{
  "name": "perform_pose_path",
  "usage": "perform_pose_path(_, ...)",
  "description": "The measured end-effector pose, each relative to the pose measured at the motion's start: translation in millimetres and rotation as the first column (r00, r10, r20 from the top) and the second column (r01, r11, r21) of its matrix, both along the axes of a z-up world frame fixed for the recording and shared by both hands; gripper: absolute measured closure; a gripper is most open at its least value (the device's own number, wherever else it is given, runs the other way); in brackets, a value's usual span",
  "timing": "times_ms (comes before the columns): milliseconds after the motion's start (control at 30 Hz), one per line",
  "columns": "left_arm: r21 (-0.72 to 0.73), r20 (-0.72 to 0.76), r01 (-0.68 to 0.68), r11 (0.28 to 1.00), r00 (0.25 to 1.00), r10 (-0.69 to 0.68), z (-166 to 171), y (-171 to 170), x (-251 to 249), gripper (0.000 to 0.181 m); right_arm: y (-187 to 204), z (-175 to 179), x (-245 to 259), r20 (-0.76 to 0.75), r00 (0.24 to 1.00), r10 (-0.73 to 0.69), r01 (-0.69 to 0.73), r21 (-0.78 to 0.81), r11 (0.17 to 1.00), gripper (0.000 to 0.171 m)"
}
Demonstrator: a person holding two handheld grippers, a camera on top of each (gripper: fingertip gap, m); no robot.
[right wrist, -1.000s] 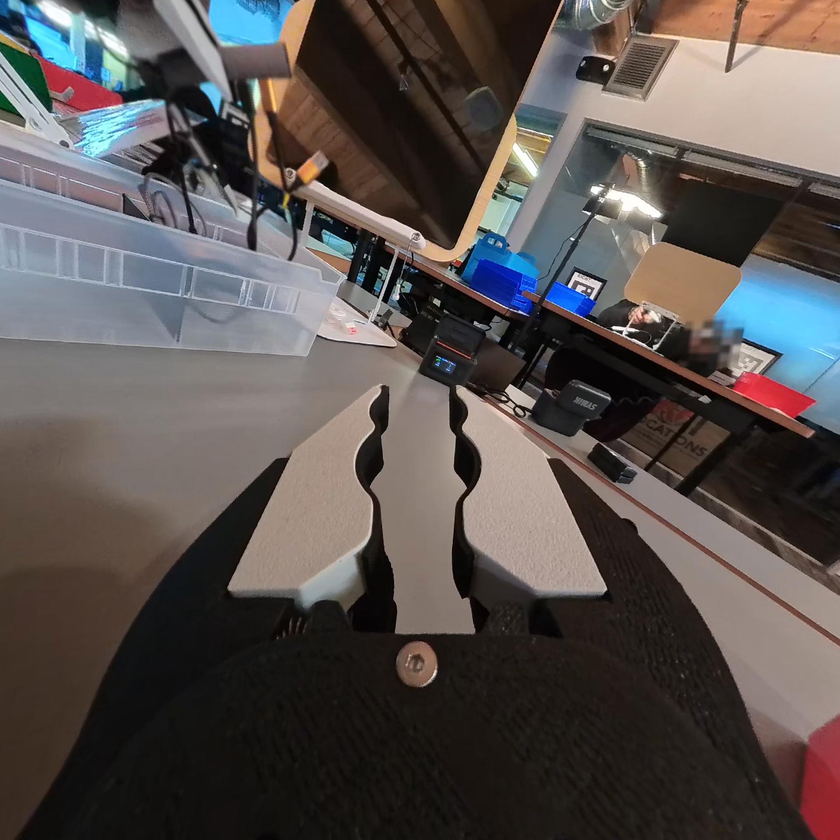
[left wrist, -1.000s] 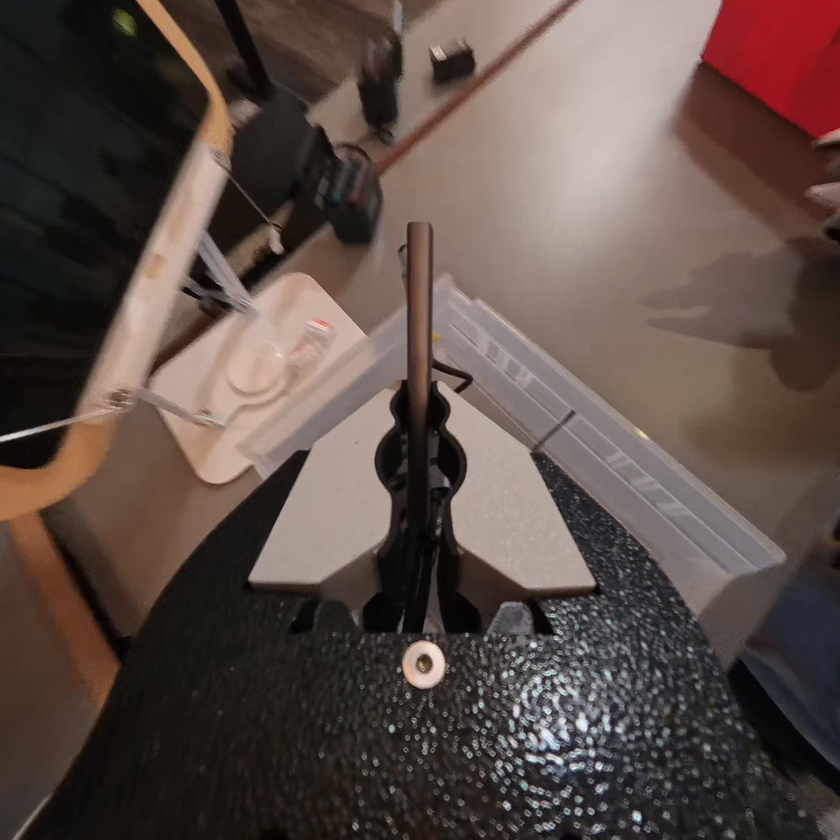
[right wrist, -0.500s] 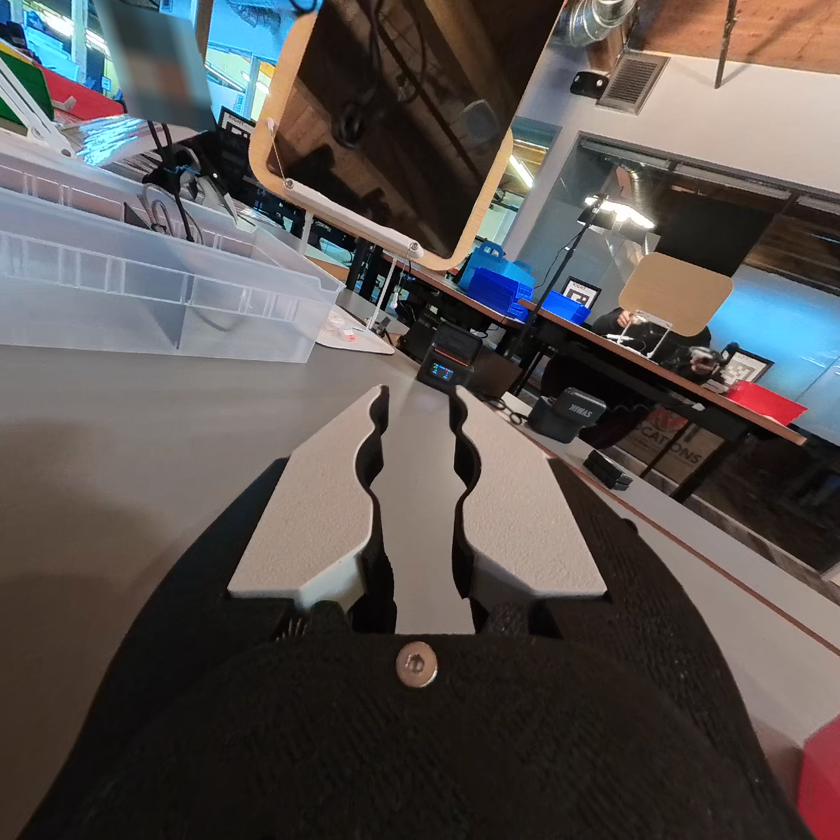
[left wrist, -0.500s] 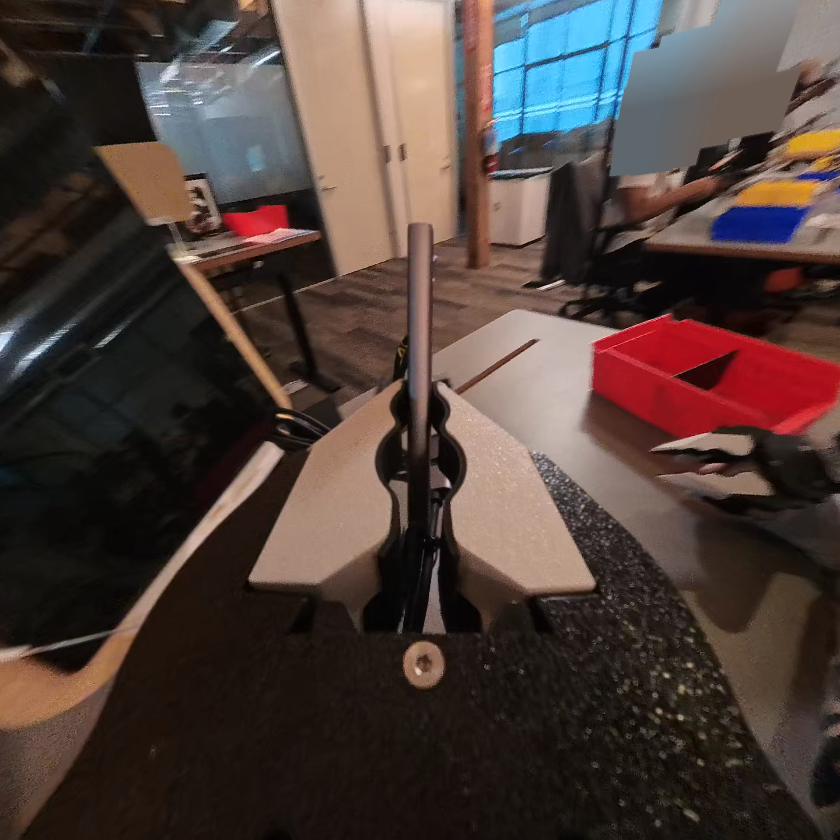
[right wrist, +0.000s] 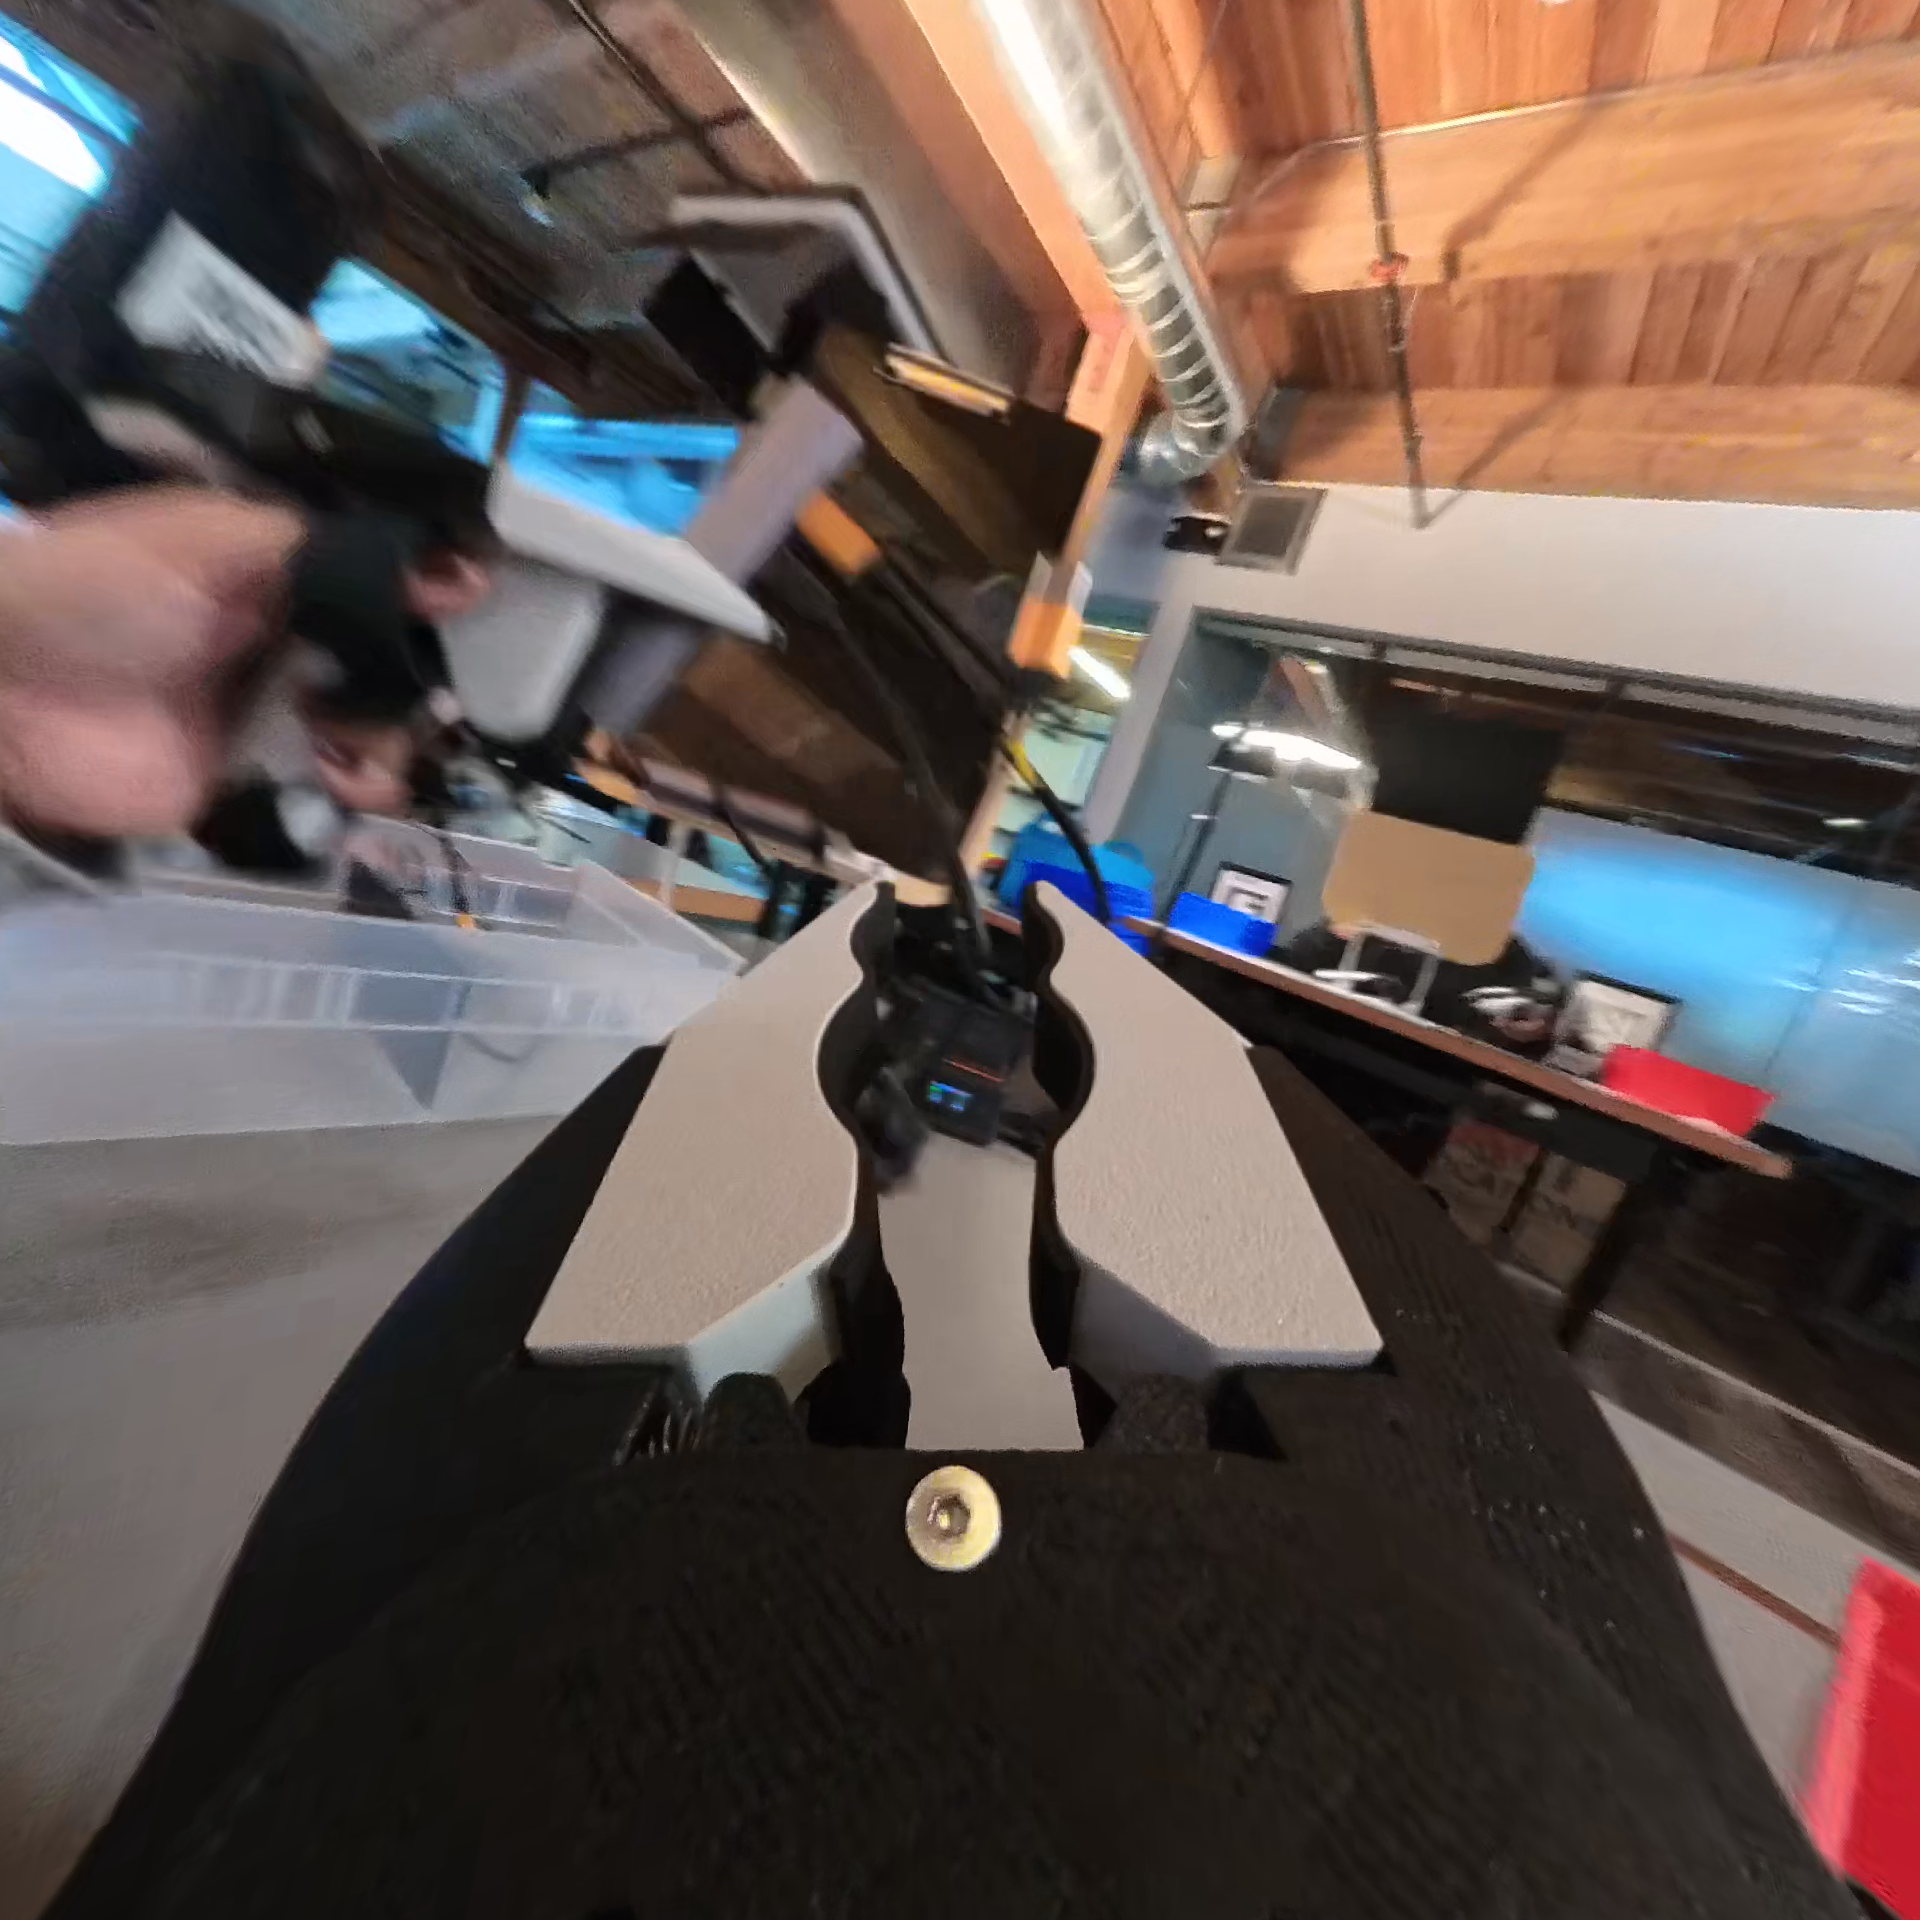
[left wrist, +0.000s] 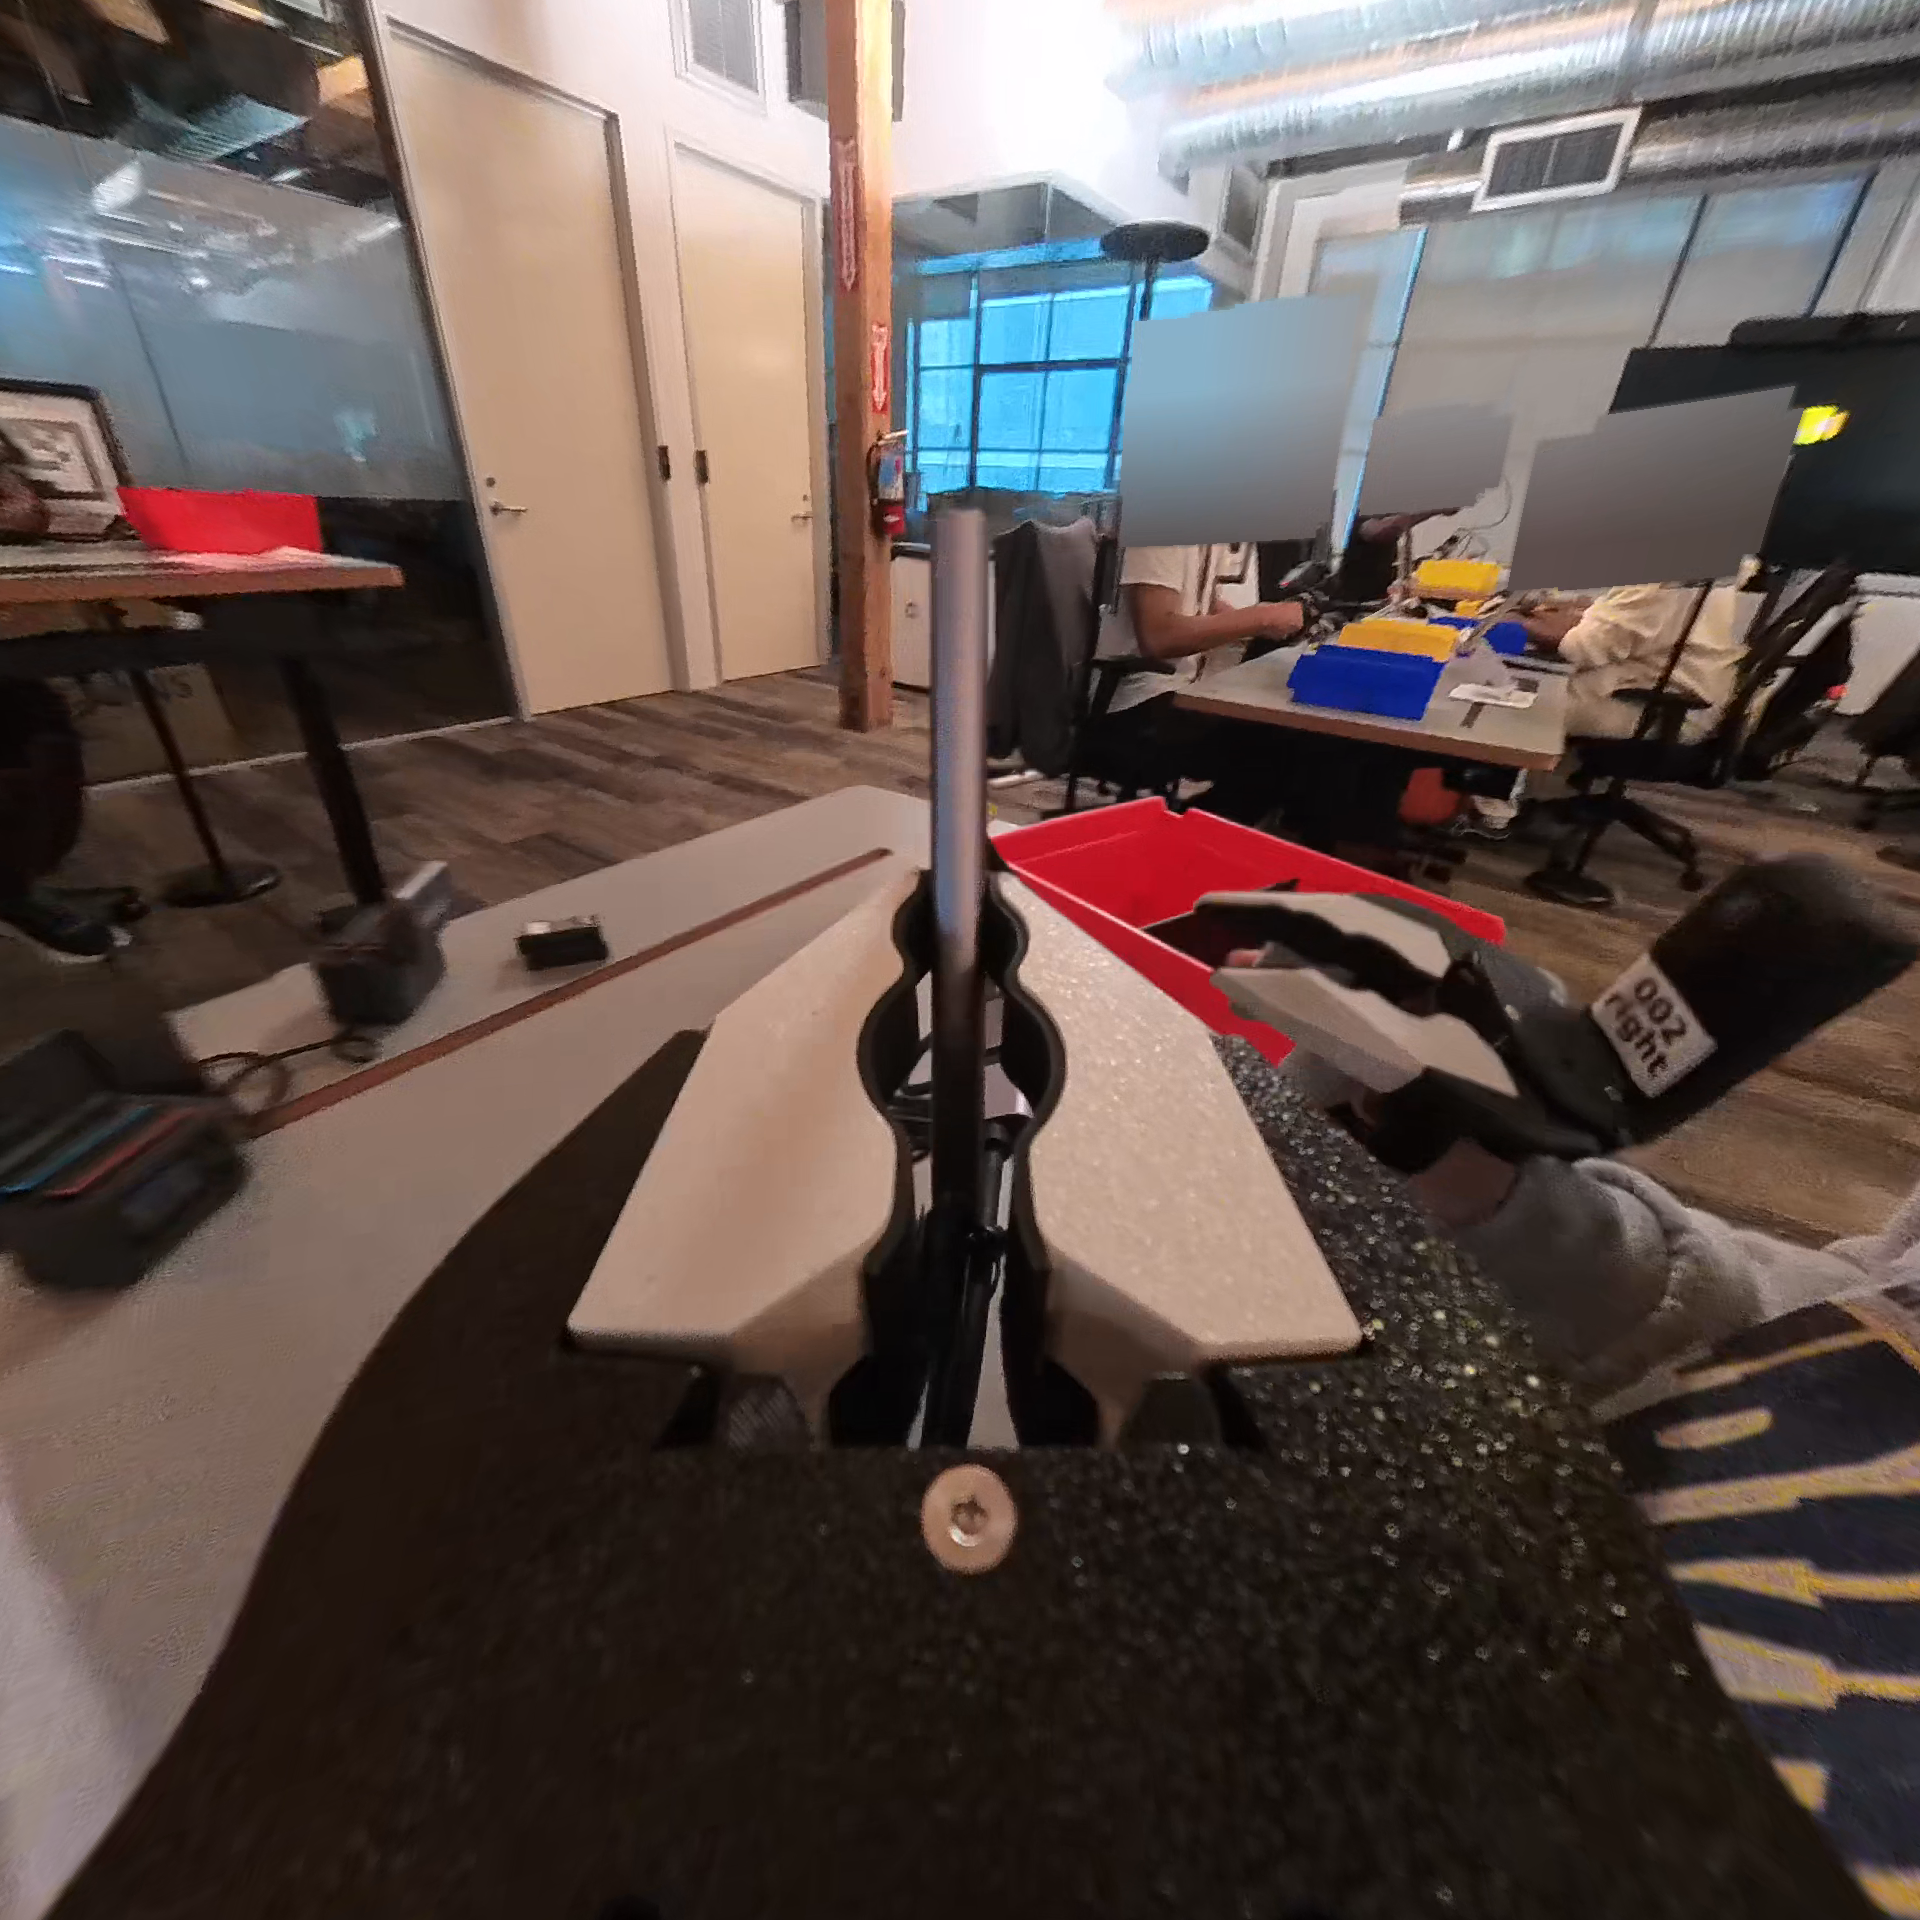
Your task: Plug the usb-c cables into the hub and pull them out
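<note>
In the left wrist view, the left gripper (left wrist: 958, 904) is pinching the hub (left wrist: 957, 707), a thin grey metal slab seen edge-on. It is standing upright between the two fingers and is rising well past their tips. Black cables (left wrist: 961, 1278) are hanging from its lower end, deep between the fingers. To the right, the right gripper (left wrist: 1236, 940) is hovering in front of a red bin (left wrist: 1101, 868); what is lying in that bin I cannot tell.

In the right wrist view, the right gripper (right wrist: 958, 904) is standing with its fingers spread and nothing between them. At the upper left, the blurred left gripper (right wrist: 665, 561) is holding the hub (right wrist: 727, 520) above the table, and black cables (right wrist: 935, 821) are drooping from it toward the right gripper's fingertips. A clear plastic bin (right wrist: 312, 997) is sitting on the table (right wrist: 156, 1299) at the left; its contents are too blurred to tell.
</note>
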State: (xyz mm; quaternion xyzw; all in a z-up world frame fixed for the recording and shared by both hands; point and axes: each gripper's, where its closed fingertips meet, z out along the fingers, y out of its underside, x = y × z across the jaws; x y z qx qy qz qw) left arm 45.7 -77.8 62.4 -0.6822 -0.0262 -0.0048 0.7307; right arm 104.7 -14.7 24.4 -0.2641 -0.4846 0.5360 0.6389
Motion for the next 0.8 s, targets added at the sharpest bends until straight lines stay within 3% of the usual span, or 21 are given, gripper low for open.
perform_pose_path(100,0.013,0.076,0.122,0.992,0.989,-0.123,-32,28,19,0.175,-9,0,-3,0.120,0.985,0.120,-0.113,-0.064,0.991,0.149)
perform_pose_path(200,0.044,0.162,0.231,0.972,0.958,-0.235,-63,47,29,0.175,-3,3,-4,0.114,0.990,0.080,-0.079,-0.015,0.997,0.143)
perform_pose_path(267,0.059,0.155,0.290,0.955,0.943,-0.296,-82,53,34,0.175,0,-10,-12,0.211,0.976,0.045,-0.061,0.069,0.996,0.142)
perform_pose_path(433,0.028,0.099,0.533,0.846,0.841,-0.532,-121,44,67,0.175,-22,-55,-16,0.524,0.816,0.246,-0.334,0.080,0.939,0.145)
perform_pose_path(533,0.001,0.013,0.531,0.847,0.847,-0.531,-130,38,69,0.174,-30,-66,-8,0.586,0.751,0.303,-0.430,0.086,0.899,0.162)
perform_pose_path(667,-0.040,-0.023,0.553,0.832,0.832,-0.554,-135,32,73,0.175,-36,-74,-2,0.642,0.679,0.357,-0.505,0.055,0.861,0.164)
perform_pose_path(767,-0.101,0.044,0.524,0.846,0.851,-0.523,-143,34,68,0.173,-34,-83,-2,0.678,0.670,0.303,-0.506,0.118,0.854,0.165)
perform_pose_path(800,-0.116,0.043,0.504,0.856,0.864,-0.502,-143,34,65,0.162,-32,-86,-3,0.689,0.679,0.254,-0.493,0.173,0.853,0.165)
